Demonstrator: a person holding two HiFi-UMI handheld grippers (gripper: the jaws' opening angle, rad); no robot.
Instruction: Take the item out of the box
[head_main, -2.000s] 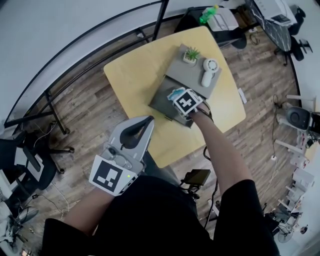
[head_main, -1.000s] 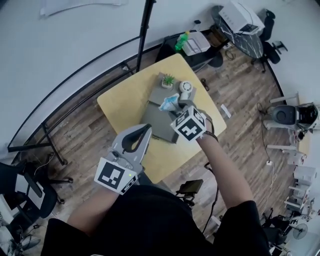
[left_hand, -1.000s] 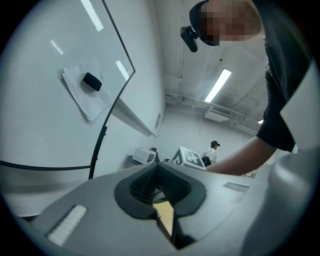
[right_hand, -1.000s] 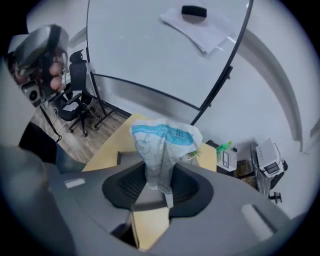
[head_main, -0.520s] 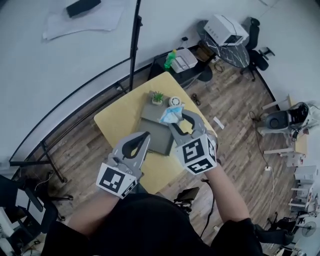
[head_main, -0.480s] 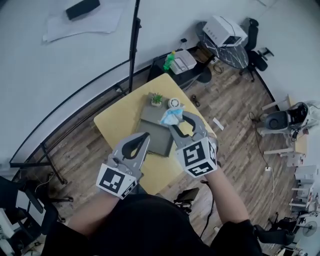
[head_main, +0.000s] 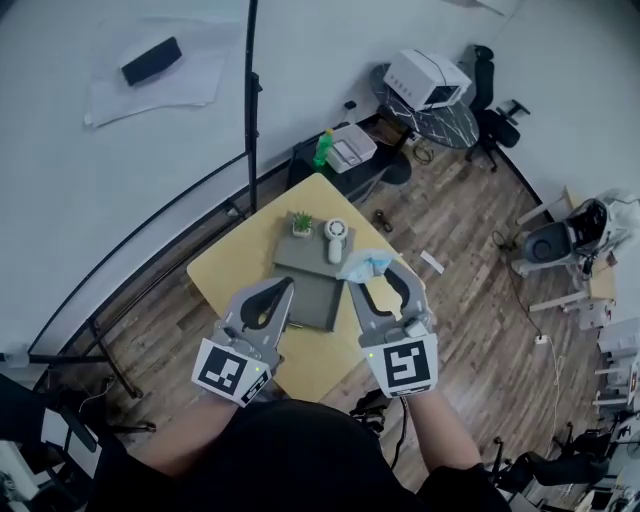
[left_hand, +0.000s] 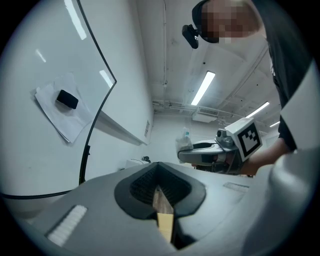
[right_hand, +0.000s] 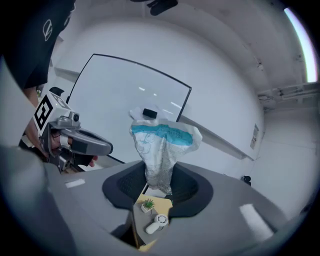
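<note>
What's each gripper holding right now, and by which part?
The right gripper pinches a blue and white packet by its lower end; the rest sticks out past the jaws. The left gripper is shut and holds nothing.

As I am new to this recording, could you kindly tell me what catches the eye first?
The right gripper grips a crinkled white-and-blue packet high above the yellow table. Below sits a grey box, with a plant and a white fan at its far end. The left gripper is shut, empty.
</note>
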